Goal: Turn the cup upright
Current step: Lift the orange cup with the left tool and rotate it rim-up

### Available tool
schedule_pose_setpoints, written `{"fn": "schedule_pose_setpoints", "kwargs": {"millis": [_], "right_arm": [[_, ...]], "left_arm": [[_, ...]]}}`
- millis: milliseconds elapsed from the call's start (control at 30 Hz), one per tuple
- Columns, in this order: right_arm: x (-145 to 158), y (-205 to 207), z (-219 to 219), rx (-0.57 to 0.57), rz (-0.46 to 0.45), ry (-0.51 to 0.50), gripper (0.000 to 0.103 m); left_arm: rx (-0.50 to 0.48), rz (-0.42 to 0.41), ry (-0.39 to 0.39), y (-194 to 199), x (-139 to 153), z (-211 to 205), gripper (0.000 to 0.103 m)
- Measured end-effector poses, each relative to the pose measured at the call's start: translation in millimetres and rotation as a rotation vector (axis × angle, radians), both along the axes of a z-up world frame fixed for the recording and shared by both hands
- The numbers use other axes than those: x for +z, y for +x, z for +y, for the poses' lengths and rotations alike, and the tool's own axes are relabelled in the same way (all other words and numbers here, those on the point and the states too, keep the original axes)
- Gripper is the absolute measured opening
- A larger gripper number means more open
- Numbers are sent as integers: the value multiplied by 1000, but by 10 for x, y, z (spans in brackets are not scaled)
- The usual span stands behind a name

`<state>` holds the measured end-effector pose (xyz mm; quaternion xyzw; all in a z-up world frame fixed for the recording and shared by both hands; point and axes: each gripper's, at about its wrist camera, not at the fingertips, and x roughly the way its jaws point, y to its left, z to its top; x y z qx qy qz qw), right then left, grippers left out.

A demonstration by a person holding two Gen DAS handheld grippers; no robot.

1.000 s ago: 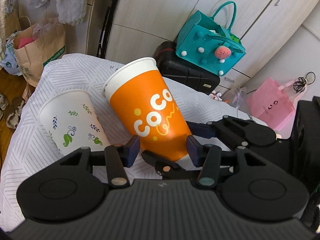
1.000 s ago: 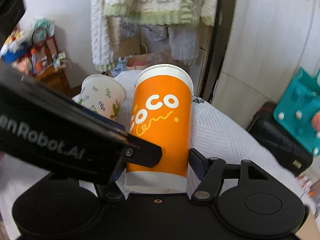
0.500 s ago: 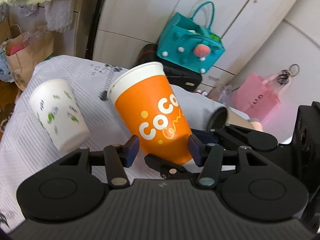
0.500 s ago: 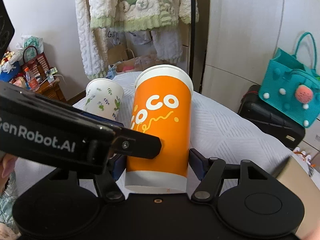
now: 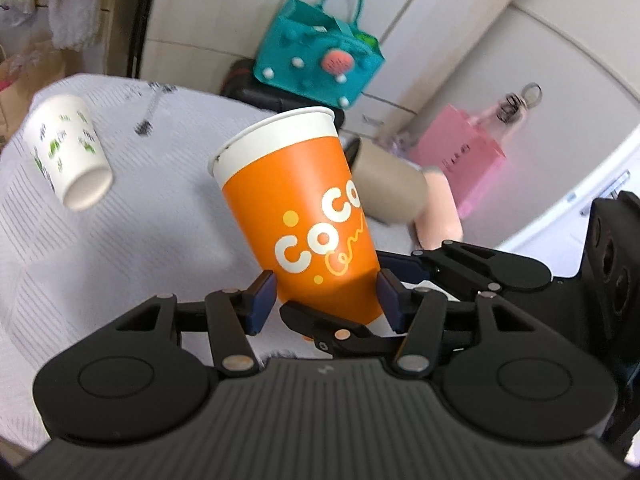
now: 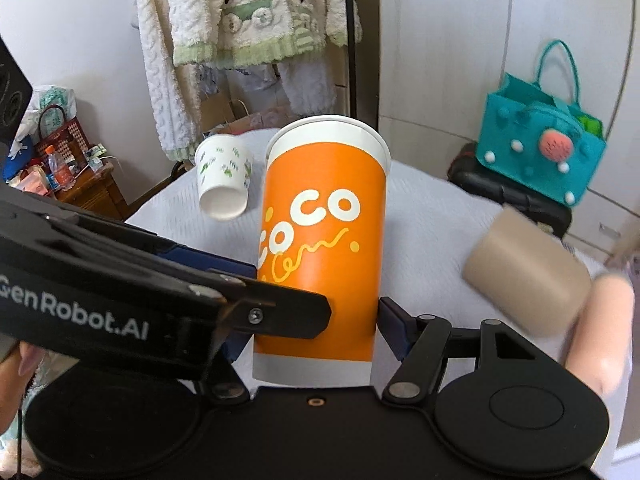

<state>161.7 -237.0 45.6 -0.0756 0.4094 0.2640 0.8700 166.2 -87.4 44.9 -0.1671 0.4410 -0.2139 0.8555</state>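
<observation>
Orange cup (image 5: 296, 216) held near its bottom, rim up. Right gripper (image 6: 316, 332) fingers clenched on it. Left gripper (image 5: 326, 296) fingers on it too.

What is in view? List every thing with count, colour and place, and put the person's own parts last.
orange cup: one, orange with a white rim, lifted above the cloth, rim up, between the gripper fingers
leaf-print cup: one, white with green leaves, on its side at the far left of the cloth
brown cup: one, brown, at the right edge of the cloth, blurred
cloth: one, white, covering the table
teal bag: one, teal, on the black case
black case: one, black, behind the table
pink bag: one, pink, far right
knitwear: cream and green, hanging behind
left gripper: one, black, fingers flanking the orange cup's base
right gripper: one, black, clamped on the orange cup's base
</observation>
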Motion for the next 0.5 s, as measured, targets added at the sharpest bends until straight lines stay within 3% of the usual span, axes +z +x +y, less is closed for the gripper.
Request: {"fn": "schedule_pose_setpoints", "kwargs": {"millis": [233, 500], "right_arm": [[-135, -245, -73, -56, 92, 18, 71], [-313, -319, -145, -129, 204, 46, 71]], "left_arm": [[-68, 54, 19, -199, -124, -54, 53], [-107, 142, -8, -138, -317, -89, 52]]}}
